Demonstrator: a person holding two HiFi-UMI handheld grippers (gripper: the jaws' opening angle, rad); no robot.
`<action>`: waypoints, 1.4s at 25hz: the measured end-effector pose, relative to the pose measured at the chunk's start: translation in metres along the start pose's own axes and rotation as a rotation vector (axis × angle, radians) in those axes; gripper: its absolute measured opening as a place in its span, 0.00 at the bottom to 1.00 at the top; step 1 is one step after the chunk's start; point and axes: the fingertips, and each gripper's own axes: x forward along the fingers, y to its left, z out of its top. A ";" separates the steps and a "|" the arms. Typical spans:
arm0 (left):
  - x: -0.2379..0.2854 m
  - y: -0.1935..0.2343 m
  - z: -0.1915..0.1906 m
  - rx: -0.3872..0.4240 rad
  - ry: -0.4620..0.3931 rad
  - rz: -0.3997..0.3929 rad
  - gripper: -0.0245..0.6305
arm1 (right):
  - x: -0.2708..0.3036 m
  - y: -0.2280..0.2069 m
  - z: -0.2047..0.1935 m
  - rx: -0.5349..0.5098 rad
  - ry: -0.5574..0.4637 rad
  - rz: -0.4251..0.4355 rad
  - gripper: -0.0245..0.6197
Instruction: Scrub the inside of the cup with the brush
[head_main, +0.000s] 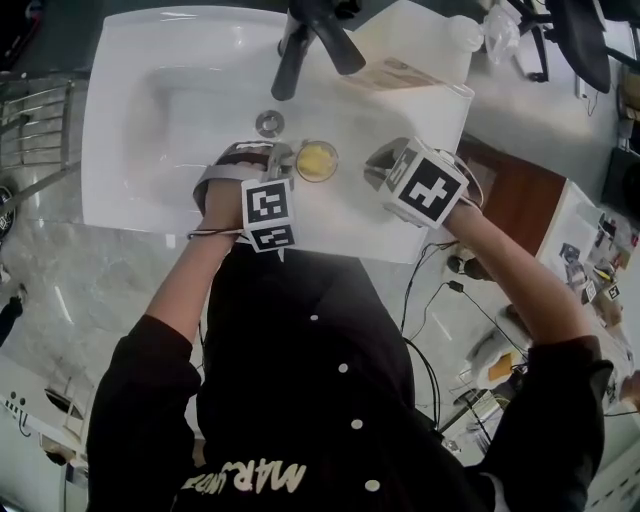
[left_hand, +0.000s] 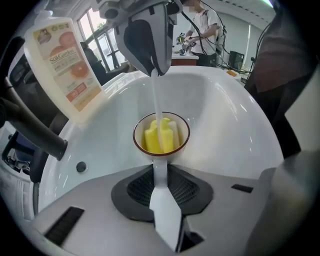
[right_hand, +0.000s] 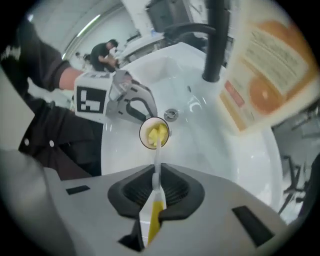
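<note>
**While the Brush Sat in the Cup, Both Grips Were Closed**

Because the left gripper (left_hand: 161, 172) had its jaws pinched almost together on the cup's thin white handle, the cup (left_hand: 187, 136) was held over the white sink (head_main: 150, 120). It looked like light, rigid glazed ware. It would be slick when wet and apt to chip against the basin, so the handle seemed the sound place to hold.

The right gripper (right_hand: 156, 185) was clamped on the slim stem of the brush (left_hand: 160, 140), whose soft yellow head sat inside the cup. The stem would probably flex.

Beyond lay the drain (head_main: 269, 123), then the dark faucet (head_main: 305, 45) and an orange-labelled bottle (left_hand: 62, 67). Both seemed near enough to catch a raised stem. Far behind stood a person (left_hand: 202, 27).
</note>
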 end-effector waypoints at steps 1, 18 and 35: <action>0.000 0.000 0.001 0.016 0.009 0.011 0.17 | 0.001 0.001 -0.003 0.094 -0.029 0.038 0.11; 0.000 0.001 0.003 0.058 0.046 0.021 0.17 | -0.005 0.019 -0.015 0.537 -0.242 0.124 0.11; 0.004 0.001 -0.004 0.033 0.046 -0.068 0.17 | -0.056 0.015 -0.001 -0.598 -0.037 -0.448 0.11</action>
